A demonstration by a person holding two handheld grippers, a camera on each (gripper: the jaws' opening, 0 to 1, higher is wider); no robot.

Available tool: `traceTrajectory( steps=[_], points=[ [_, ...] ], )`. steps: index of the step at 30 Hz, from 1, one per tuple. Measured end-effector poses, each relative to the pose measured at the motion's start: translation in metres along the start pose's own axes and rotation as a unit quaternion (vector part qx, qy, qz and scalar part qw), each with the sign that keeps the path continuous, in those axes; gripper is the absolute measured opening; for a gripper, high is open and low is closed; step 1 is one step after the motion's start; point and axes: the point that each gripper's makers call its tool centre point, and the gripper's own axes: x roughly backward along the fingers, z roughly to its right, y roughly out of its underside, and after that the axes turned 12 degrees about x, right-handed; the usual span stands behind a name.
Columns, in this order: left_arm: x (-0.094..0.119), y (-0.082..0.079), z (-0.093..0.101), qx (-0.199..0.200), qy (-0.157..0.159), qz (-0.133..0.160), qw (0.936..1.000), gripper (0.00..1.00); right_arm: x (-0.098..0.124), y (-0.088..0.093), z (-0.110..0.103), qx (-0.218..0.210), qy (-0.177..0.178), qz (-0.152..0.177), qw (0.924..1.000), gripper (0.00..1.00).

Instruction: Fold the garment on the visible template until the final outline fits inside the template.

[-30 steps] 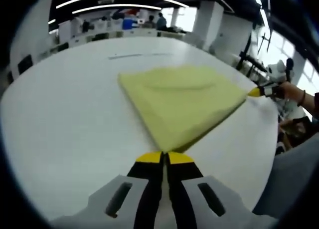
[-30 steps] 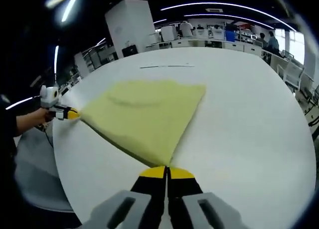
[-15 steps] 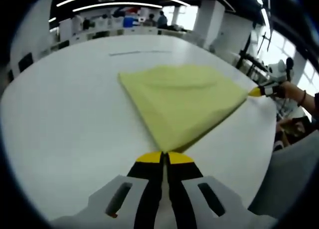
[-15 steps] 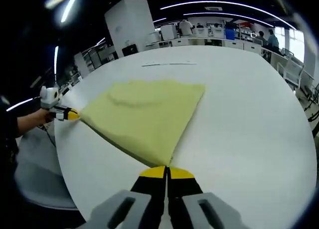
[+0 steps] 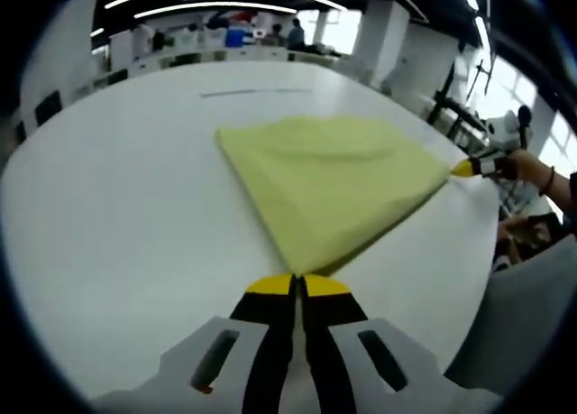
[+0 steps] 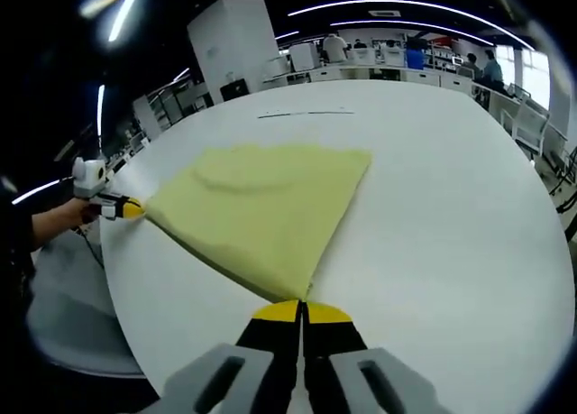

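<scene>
A white table (image 5: 108, 216) was seen bearing the yellow garment (image 5: 334, 184), spread flat and stretched between two near corners. One corner was clamped by the left gripper (image 5: 298, 286), the other by the right gripper (image 6: 301, 312). Uneven pulling could skew the fold or let a corner slip. No containers were seen.

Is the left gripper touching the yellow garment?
Touching. In the left gripper view, the left gripper has its jaws shut on the near corner of the yellow garment, with no gap at the tips.
</scene>
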Motion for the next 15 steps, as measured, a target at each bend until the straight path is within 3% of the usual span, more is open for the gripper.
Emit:
traceTrajectory(
  steps=[3,15],
  points=[
    [-0.0007,-0.0003,-0.0003,-0.006,-0.004,-0.003,1.0000,0.00,-0.0014,-0.0002,0.0007,-0.001,0.000,-0.002,1.0000,0.00],
    [0.0008,-0.0014,-0.0010,0.038,-0.006,0.002,0.9993,0.02,-0.0012,0.0001,0.0083,-0.014,0.014,-0.006,0.9998,0.00]
  ],
)
